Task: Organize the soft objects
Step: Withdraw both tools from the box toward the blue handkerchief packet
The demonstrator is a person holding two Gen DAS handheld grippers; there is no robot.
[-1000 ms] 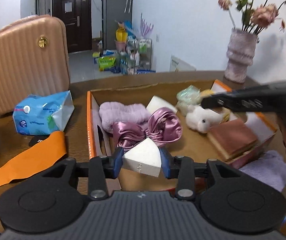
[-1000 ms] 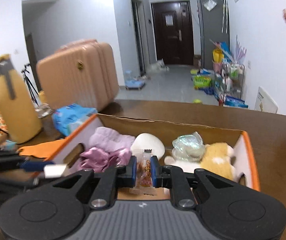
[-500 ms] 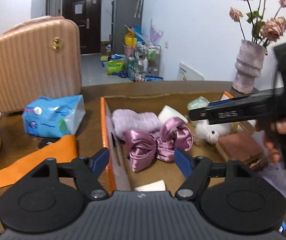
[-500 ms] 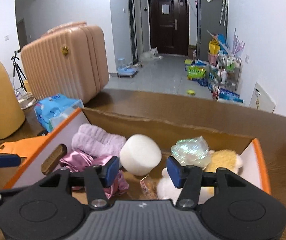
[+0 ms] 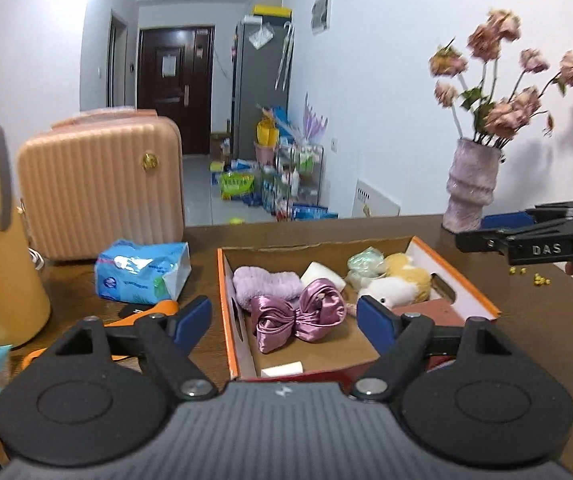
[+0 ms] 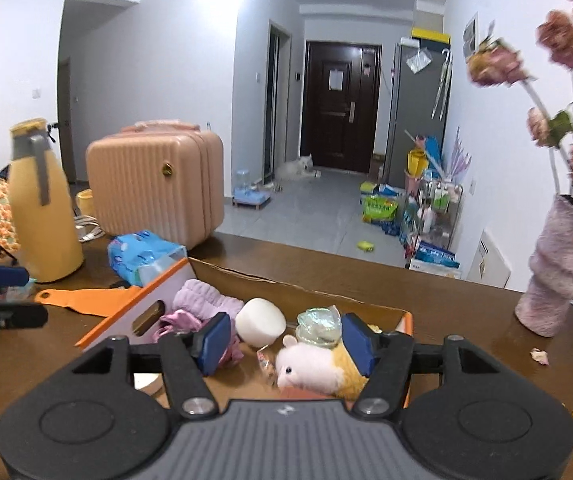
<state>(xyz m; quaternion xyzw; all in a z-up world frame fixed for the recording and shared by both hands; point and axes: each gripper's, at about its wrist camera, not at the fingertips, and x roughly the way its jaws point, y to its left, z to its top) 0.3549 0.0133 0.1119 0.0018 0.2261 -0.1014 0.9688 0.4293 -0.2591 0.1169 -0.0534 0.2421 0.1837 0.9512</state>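
Left gripper (image 5: 284,320), nearest the lens: jaws spread wide with nothing between them, having just been opening. A second ago they pinched a white sponge wedge (image 5: 282,369), which now lies on the floor of the cardboard box (image 5: 456,280), at its near edge just below the blue pads.

Right gripper (image 6: 286,338): jaws likewise apart and bare, also having just been opening. The small snack packet (image 6: 264,360) they clamped a second ago now lies in the box beside the plush hamster (image 6: 314,368).

Both tools sit higher and farther back from the box than a second ago (a withdrawal after release, by the look of it).

Middle distance, inside the box: satin bow (image 5: 298,314), lilac headband (image 5: 266,284), round white sponge (image 6: 260,322) and iridescent pouch (image 6: 320,326), all loosely piled.

Beyond, on the table (image 5: 526,320): tissue pack (image 5: 142,272), orange strap (image 6: 86,300), pink case (image 5: 100,184) and vase (image 5: 470,188).

Reading: two more soft items are stowed, and the next step is probably fetching whatever remains outside the box.
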